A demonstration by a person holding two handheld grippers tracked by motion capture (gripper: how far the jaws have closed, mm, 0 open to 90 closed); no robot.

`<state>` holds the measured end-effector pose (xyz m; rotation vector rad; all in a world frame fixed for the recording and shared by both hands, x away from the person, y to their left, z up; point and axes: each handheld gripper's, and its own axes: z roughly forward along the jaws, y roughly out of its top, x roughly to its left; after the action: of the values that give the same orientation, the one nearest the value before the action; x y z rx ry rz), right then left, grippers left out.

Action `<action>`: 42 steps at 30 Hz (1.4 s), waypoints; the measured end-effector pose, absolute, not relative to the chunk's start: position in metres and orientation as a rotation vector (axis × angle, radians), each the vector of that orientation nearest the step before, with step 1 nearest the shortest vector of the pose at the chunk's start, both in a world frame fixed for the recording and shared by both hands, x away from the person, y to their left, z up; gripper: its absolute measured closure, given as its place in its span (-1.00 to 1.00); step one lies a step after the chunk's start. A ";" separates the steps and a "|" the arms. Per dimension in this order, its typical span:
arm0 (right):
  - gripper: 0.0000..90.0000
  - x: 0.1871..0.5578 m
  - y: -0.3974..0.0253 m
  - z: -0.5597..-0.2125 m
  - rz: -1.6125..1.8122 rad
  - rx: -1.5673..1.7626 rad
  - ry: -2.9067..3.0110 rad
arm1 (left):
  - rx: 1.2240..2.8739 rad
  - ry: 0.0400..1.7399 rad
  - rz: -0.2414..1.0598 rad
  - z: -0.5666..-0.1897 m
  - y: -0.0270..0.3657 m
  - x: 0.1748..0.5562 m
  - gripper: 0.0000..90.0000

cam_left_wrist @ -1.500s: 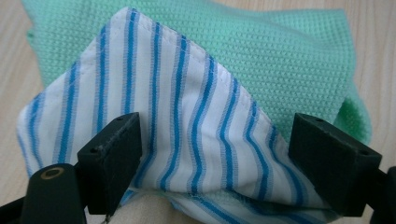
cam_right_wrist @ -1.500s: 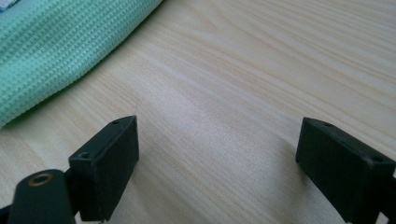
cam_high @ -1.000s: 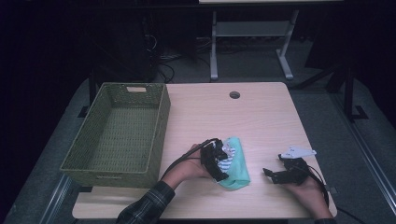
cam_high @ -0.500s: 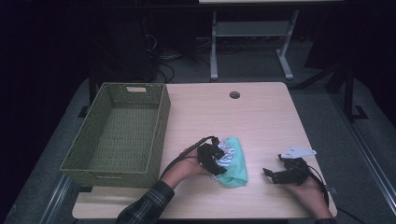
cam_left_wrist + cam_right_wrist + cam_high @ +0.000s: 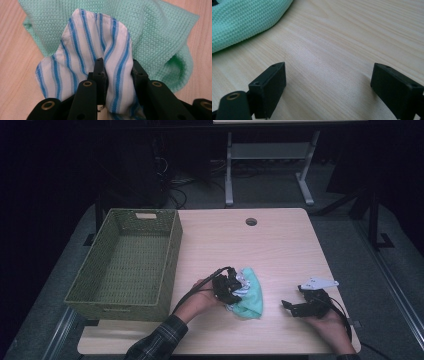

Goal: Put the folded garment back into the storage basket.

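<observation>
Each hand-held gripper, left gripper [image 5: 117,72] and right gripper [image 5: 328,82], has two black block-shaped jaws on black arms with brass-ringed holes, a black cable trails from each, a grey three-cornered plate [image 5: 318,283] tops the right one, and the left forearm wears a dark plaid sleeve [image 5: 159,344].

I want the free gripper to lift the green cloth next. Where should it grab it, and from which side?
Probably the bunched edge of the green cloth facing the right gripper, approached from that side, low along the table. There the fabric lies in a raised fold that the open jaws could close over. The far side is crowded by the left gripper, shut on the striped cloth.
</observation>
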<state>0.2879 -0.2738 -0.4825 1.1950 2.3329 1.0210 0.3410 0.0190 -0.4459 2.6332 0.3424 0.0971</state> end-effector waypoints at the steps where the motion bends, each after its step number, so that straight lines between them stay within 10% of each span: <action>1: -0.73 0.288 -0.274 -0.482 1.022 1.198 2.331 | 2.633 0.347 0.092 -0.445 0.019 0.341 0.58; 42: -0.87 0.290 -0.273 -0.483 0.995 1.229 2.327 | 2.509 0.463 0.063 -0.352 0.055 0.350 0.58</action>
<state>0.2896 -0.2734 -0.4829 1.2288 2.3270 0.9954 0.3501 0.0546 -0.3522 2.5093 0.4632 0.0633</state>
